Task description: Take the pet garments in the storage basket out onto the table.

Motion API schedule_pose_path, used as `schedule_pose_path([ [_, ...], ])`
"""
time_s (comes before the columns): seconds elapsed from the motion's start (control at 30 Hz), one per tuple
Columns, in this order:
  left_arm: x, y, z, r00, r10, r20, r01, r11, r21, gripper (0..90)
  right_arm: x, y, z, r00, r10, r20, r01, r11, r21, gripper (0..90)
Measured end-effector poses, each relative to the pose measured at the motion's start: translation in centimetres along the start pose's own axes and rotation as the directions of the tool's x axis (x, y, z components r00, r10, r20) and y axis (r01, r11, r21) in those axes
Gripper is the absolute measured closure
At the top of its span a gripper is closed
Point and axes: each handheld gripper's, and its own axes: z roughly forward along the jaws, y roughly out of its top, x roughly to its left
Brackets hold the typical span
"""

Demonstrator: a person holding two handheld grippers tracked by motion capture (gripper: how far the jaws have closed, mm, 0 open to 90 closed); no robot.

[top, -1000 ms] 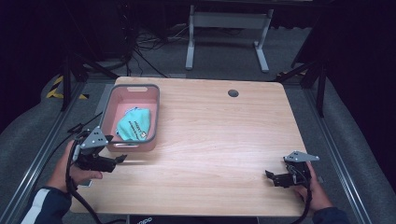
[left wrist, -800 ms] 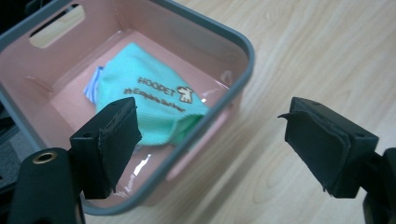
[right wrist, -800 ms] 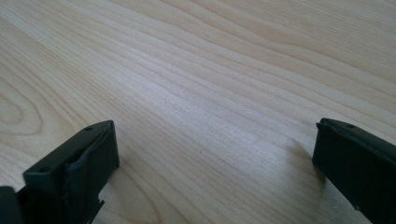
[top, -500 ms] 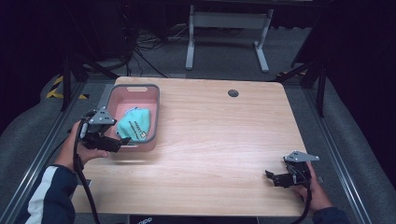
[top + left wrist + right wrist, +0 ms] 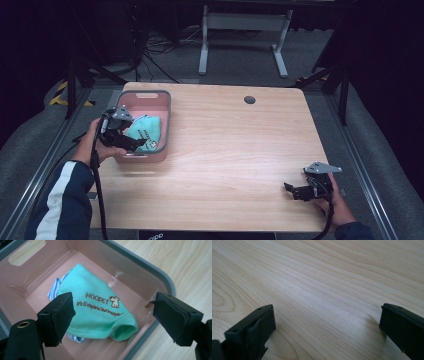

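— Step in hand? Nearest, right gripper (image 5: 295, 190) resting low on the bare table (image 5: 240, 150), jaws spread, pinching nothing.

— Farther off, left gripper (image 5: 113, 317) poised over the pink bin (image 5: 140, 270), jaws spread wide either side of the mint-green cloth (image 5: 97, 315) lying inside. Looks like a reach to pick.

— Next?

— Probably lowering, then closing on a raised fold, clear of the bin wall.
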Motion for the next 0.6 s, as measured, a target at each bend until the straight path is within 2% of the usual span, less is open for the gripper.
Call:
schedule_pose_path([
  [0.13,0.8,0.7,1.1,0.9998,-0.018,0.007,0.017,0.9995,0.024,17.7,0.0,0.0,0.0,1.0000,-0.007,0.002,0.007,1.000,0.001,0.7],
  [0.2,1.0,1.1,2.0,0.9999,-0.011,-0.010,0.012,0.9979,0.064,17.5,0.0,0.0,0.0,1.0000,-0.006,0.001,0.006,1.000,0.001,0.7],
  [0.23,1.1,1.2,2.4,0.9998,-0.018,0.006,0.017,0.9967,0.079,17.4,0.0,0.0,0.0,1.0000,-0.006,0.001,0.006,1.000,0.001,0.7],
  [0.3,1.4,1.5,3.2,0.9999,-0.012,0.010,0.011,0.9935,0.114,17.5,0.0,0.0,0.0,1.0000,-0.005,0.001,0.005,1.000,0.001,0.7],
  [0.4,1.7,1.7,4.5,0.9998,-0.019,0.009,0.017,0.9874,0.157,17.4,0.0,0.0,0.0,1.0000,-0.006,0.001,0.006,1.000,0.001,0.7],
  [0.6,2.7,1.8,6.6,0.9987,-0.051,0.007,0.048,0.9693,0.241,17.3,0.0,0.0,0.0,1.0000,-0.006,0.001,0.006,1.000,0.001,0.7],
])
